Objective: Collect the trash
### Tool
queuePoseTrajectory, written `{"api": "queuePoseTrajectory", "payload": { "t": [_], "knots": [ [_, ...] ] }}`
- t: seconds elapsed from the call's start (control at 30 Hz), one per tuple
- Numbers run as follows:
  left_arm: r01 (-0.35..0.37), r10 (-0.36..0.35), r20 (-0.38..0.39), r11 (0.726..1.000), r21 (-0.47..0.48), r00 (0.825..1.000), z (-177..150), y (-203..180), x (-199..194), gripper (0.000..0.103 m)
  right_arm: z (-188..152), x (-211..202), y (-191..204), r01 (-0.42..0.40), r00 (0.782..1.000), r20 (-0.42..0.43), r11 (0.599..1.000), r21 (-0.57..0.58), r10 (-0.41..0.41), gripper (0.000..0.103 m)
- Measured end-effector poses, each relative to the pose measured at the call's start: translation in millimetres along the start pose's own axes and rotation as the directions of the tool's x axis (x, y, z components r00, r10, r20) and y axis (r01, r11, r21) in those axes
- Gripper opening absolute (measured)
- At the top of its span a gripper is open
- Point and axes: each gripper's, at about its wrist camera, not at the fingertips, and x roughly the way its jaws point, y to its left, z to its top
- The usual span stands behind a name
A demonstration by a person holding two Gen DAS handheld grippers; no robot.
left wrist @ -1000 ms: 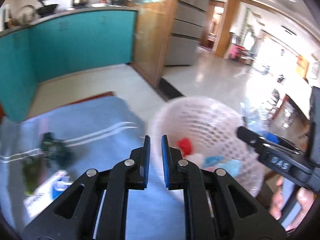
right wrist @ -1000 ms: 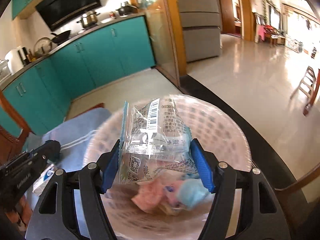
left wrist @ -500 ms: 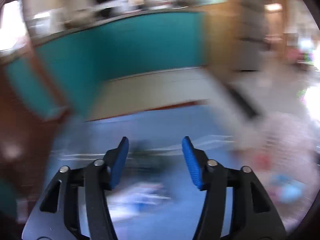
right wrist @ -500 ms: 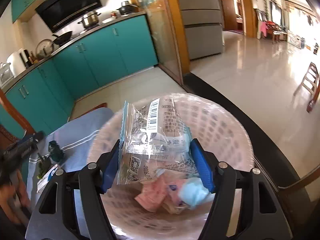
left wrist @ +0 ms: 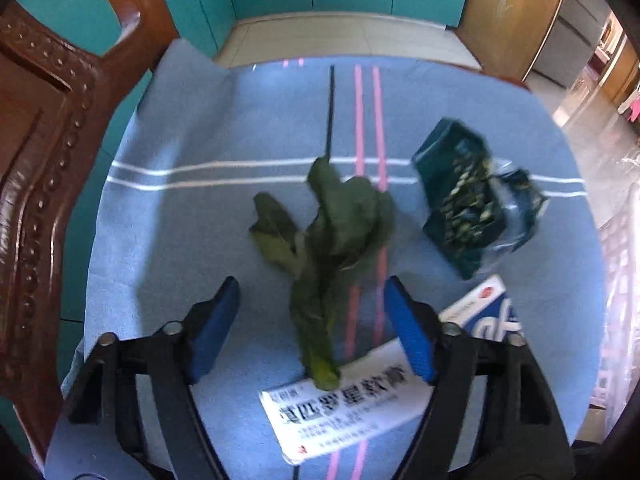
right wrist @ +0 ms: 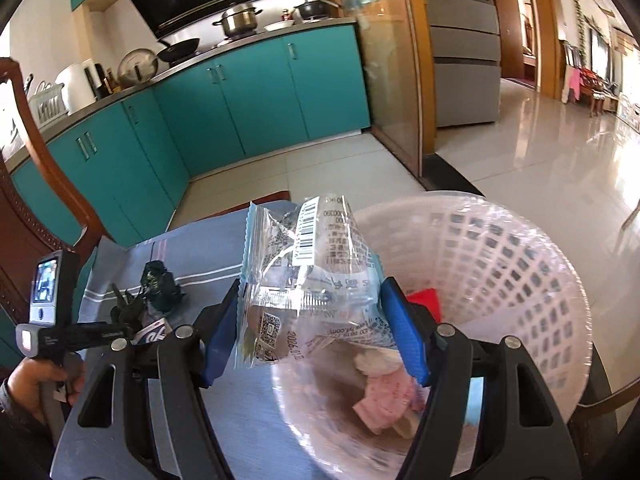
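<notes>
Risk is spread over both grippers. The left gripper [left wrist: 312, 328] is aimed steeply down at the blue cloth [left wrist: 180, 208], its jaws opening with nothing pressed by the pads; the stem of the wilted green leaf [left wrist: 332, 232] is seen between them, untouched. The white medicine box [left wrist: 360, 412] lies under the leaf's stem end and close to the right-hand pad, so the box edge could be caught with the leaf, or the limp leaf could be torn or dropped if only its thin stem is pinched. The crumpled dark green wrapper [left wrist: 472, 208] lies just to the right of the leaf, apart from it.

The right gripper [right wrist: 316, 328] is clamped on the clear plastic wrapper [right wrist: 312, 280], held at the near rim of the white mesh basket [right wrist: 520, 264]. Much of the wrapper hangs over the cloth side of that rim, so if released here it may be lost outside the basket.
</notes>
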Motion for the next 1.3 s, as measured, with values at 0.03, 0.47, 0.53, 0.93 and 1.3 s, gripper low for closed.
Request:
{"api": "queuePoseTrajectory", "payload": {
  "t": [0.03,0.47,0.53,0.93,1.3],
  "knots": [
    [0.023,-0.023,0.001,1.0,-0.009,1.0,0,2,1,0.069,0,1,3,-0.002,1.0,-0.001,1.0,-0.005,0.002,0.068],
    [0.133,-0.124,0.107,0.988,-0.08,0.986,2,25,-22,0.015,-3,7,11,-0.012,1.0,-0.008,1.0,-0.017,0.011,0.068],
    [0.146,-0.131,0.164,0.986,-0.081,0.978,0,28,-36,0.015,-2,7,11,-0.013,1.0,-0.008,1.0,-0.015,0.013,0.068],
    [0.338,-0.357,0.412,0.933,0.121,0.838,-15,-2,-134,0.015,-4,-3,3,0.013,1.0,0.003,1.0,-0.014,-0.013,0.068],
    [0.436,-0.576,0.352,0.805,0.403,0.738,-48,-131,-147,0.015,-8,-36,-69,0.103,0.993,0.043,0.989,0.111,-0.108,0.068]
  ]
}}
